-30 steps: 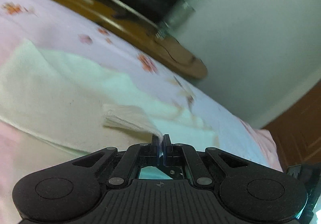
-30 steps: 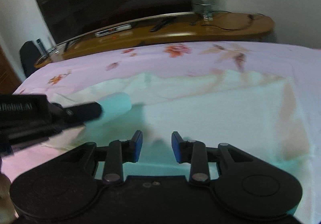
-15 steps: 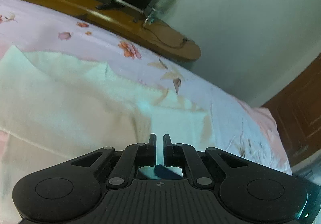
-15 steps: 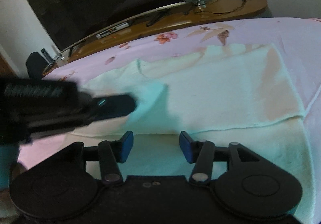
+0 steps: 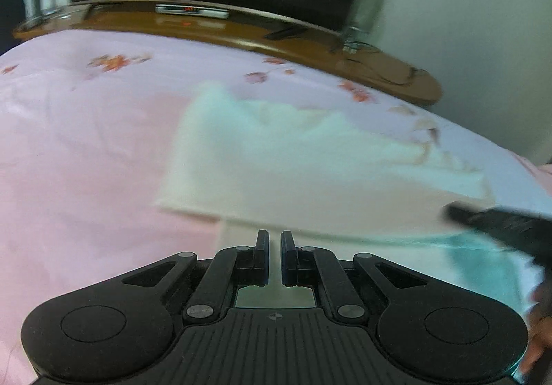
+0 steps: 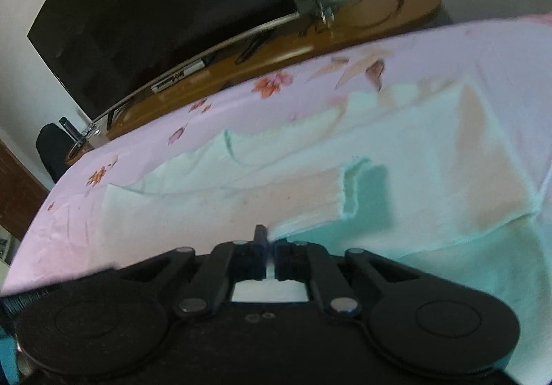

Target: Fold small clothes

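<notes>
Bed (image 5: 86,150) left of cream garment (image 5: 276,171) lies bare, free to pass. Wooden console (image 6: 276,50) with TV (image 6: 155,15) blocks beyond garment's far edge.

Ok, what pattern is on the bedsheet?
Pale pink bedsheet with scattered orange-red flower prints; the right wrist view shows it best.

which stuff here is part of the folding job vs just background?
Job:
- white garment, spread on the bedsheet
- right gripper, shut on a fold of it
- left gripper, shut, nothing in it

Background:
- pink floral bedsheet
- TV
- wooden TV stand
- remote
- glass vase
</notes>
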Available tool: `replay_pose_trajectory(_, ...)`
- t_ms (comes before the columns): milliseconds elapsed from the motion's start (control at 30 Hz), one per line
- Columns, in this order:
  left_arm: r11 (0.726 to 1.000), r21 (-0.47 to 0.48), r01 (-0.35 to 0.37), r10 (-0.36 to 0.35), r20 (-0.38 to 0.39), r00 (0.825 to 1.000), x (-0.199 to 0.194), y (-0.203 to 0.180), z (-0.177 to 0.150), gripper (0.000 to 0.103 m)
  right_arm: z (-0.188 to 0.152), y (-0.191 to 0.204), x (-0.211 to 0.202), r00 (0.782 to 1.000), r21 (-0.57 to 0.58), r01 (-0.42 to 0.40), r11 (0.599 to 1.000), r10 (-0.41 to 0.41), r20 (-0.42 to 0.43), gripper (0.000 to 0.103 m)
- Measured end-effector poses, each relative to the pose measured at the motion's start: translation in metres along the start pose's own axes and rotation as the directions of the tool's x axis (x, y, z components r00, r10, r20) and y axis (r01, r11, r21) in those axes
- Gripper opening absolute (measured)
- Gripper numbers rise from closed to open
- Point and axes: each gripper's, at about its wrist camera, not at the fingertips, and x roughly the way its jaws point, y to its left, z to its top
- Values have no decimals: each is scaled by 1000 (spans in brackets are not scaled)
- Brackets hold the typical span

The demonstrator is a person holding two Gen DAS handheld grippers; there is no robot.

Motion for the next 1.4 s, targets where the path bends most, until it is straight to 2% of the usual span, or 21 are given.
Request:
replay_pose_trajectory(100, 996, -36, -80, 81, 31, 996, 3, 13, -9, 4, 7, -7, -14, 998, -52, 29, 998, -26, 48, 5)
replay_pose_trajectory(267, 999, -32, -43, 45, 70, 997, 11, 11, -7, 4, 18, -26, -26, 996, -43, 45, 998, -42, 78, 5)
replay_pose_trajectory(500, 994, 24, -106, 103, 94, 990, 29, 1, 0, 4, 28, -37, -33, 991, -66, 76, 995, -68, 118, 5)
replay_pose_trajectory(600, 995, -15, -101, 102, 104, 989, 29, 4, 0, 4, 24, -47, -30, 986, -102, 132, 986, -120, 116, 5)
replay_pose_trajectory(667, 994, -28, -110, 113, 124, 986, 29, 5, -3, 4, 19, -58, -22, 988, -93, 143, 985, -136, 78, 5)
replay_pose_trajectory(767, 989, -113, -100, 117, 148, 982, 29, 11, -8, 4, 9, -71, -9, 987, -69, 160, 985, -159, 21, 5)
replay_pose_trajectory(833, 976, -202, -76, 110, 159, 981, 29, 19, -10, 4, 4, -73, -6, 988, -61, 155, 986, -154, 17, 5)
replay_pose_trajectory(900, 969, -233, -81, 123, 169, 978, 29, 20, -12, 4, 4, -72, -7, 989, -62, 147, 987, -146, 10, 8)
replay_pose_trajectory(933, 968, -235, -87, 130, 176, 976, 28, 19, -13, 4, 6, -73, -8, 990, -49, 139, 989, -139, 8, 13)
replay_pose_trajectory(967, 968, -236, -89, 136, 190, 972, 27, 18, -14, 4, 7, -76, -10, 993, -26, 120, 992, -120, 9, 24)
replay_pose_trajectory(1000, 966, -237, -101, 149, 193, 970, 27, 18, -15, 4, 8, -77, -12, 994, -6, 111, 994, -111, 11, 26)
replay_pose_trajectory(1100, 966, -238, -99, 144, 176, 974, 33, 23, -18, 4, 9, -83, -20, 990, 11, 136, 991, -137, 33, 26)
replay_pose_trajectory(1167, 973, -201, -116, 152, 175, 973, 33, 19, -18, 4, 8, -87, -20, 989, 22, 147, 989, -148, 28, 18)
replay_pose_trajectory(1267, 974, -193, -116, 152, 180, 972, 33, 19, -17, 4, 4, -90, -20, 986, 24, 160, 987, -161, 41, 10)
replay_pose_trajectory(1400, 977, -174, -126, 158, 187, 970, 34, 18, -18, 4, 8, -87, -24, 982, -1, 167, 986, -166, 84, 8)
